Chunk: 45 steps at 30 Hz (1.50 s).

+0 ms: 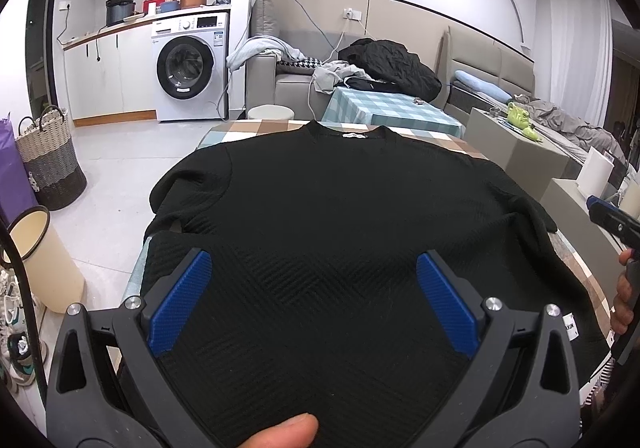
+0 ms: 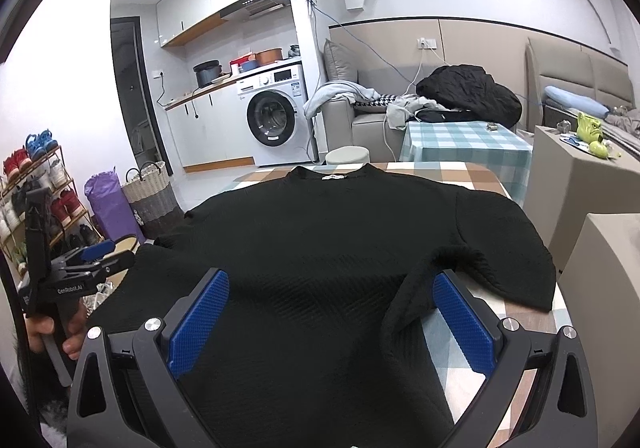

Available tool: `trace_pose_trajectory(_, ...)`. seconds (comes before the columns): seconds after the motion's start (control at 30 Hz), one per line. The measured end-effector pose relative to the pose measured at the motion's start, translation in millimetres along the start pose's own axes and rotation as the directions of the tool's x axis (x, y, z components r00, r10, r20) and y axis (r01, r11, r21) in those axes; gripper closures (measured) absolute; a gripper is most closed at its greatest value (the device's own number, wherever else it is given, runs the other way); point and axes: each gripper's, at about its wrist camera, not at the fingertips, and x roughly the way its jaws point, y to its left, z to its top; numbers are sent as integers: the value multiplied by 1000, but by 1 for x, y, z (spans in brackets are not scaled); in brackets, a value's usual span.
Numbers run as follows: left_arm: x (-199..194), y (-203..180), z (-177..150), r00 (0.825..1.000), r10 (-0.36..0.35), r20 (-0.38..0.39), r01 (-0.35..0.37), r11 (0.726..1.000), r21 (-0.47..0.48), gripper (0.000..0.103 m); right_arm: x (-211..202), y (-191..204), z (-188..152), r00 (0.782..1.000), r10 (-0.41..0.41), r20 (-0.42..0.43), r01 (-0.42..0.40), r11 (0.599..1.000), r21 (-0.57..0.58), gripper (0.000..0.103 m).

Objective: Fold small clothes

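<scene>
A black knit sweater (image 1: 320, 200) lies spread flat on a checked table (image 1: 256, 128), collar at the far end, both sleeves folded in at the sides. It also shows in the right wrist view (image 2: 328, 232). My left gripper (image 1: 314, 280) is open above the sweater's lower left part, its blue pads (image 1: 180, 304) wide apart. My right gripper (image 2: 332, 304) is open above the lower right part, with the right sleeve (image 2: 500, 272) beside its right pad. Each gripper also shows at the edge of the other's view, the right one in the left wrist view (image 1: 612, 224), the left one in the right wrist view (image 2: 92, 264).
A second checked table (image 1: 384, 108) stands behind, with dark clothes piled on a sofa (image 1: 384, 64). A washing machine (image 1: 188, 68) is at the back left. Woven basket (image 1: 52, 160) and cream bin (image 1: 44, 256) stand left; beige cabinets (image 1: 532, 152) stand right.
</scene>
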Motion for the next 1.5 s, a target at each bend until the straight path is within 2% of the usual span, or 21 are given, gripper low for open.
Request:
trace_pose_trajectory(0.3, 10, 13, 4, 1000, 8, -24, -8, 1000, -11, 1, 6, -18, 6, 997, -61, -47, 65, 994, 87, 0)
trace_pose_trajectory(0.47, 24, 25, 15, 999, 22, -42, -24, 999, -44, 1, 18, -41, 3, 994, -21, -105, 42, 978, 206, 0)
trace_pose_trajectory(0.57, 32, 33, 22, 998, 38, -44, -41, 997, -67, 1, 25, -52, 2, 991, -22, -135, 54, 970, 236, 7)
trace_pose_trajectory(0.67, 40, 38, 28, 998, 34, -48, -38, 995, -89, 1, 30, -68, 3, 988, -30, -150, 71, 958, 279, 7)
trace_pose_trajectory(0.8, 51, 44, 36, 998, 34, -52, -39, 995, -95, 8, 36, -109, 2, 984, -83, -158, 141, 907, 396, 7)
trace_pose_trajectory(0.83, 53, 44, 36, 998, 33, -55, -38, 995, -91, 13, 38, -119, 0, 981, -94, -167, 157, 892, 425, 9)
trace_pose_trajectory(0.87, 57, 45, 38, 997, 34, -64, -40, 995, -86, 16, 40, -130, -2, 978, -107, -181, 179, 871, 457, 15)
trace_pose_trajectory(1.0, 70, 48, 42, 996, 49, -73, -55, 995, -78, 18, 52, -178, -12, 950, -188, -248, 297, 790, 537, 17)
trace_pose_trajectory(1.1, 78, 49, 43, 995, 56, -82, -63, 995, -77, 18, 61, -201, -16, 927, -240, -288, 365, 756, 543, 18)
trace_pose_trajectory(1.17, 83, 50, 44, 994, 57, -89, -64, 995, -79, 18, 68, -213, -18, 907, -281, -312, 412, 741, 531, 23)
trace_pose_trajectory(1.27, 89, 51, 44, 993, 67, -98, -75, 994, -78, 18, 79, -225, -21, 893, -296, -339, 439, 735, 517, 29)
trace_pose_trajectory(1.33, 92, 51, 44, 993, 68, -101, -76, 994, -78, 18, 88, -228, -20, 875, -324, -360, 471, 741, 478, 34)
trace_pose_trajectory(1.4, 94, 50, 44, 992, 69, -102, -78, 994, -79, 18, 97, -226, -21, 858, -357, -369, 498, 751, 433, 43)
trace_pose_trajectory(1.47, 96, 49, 44, 992, 72, -107, -81, 994, -76, 18, 105, -219, -19, 842, -384, -379, 519, 771, 370, 57)
trace_pose_trajectory(1.5, 98, 49, 44, 992, 72, -107, -80, 994, -75, 18, 109, -215, -18, 829, -406, -384, 535, 777, 332, 61)
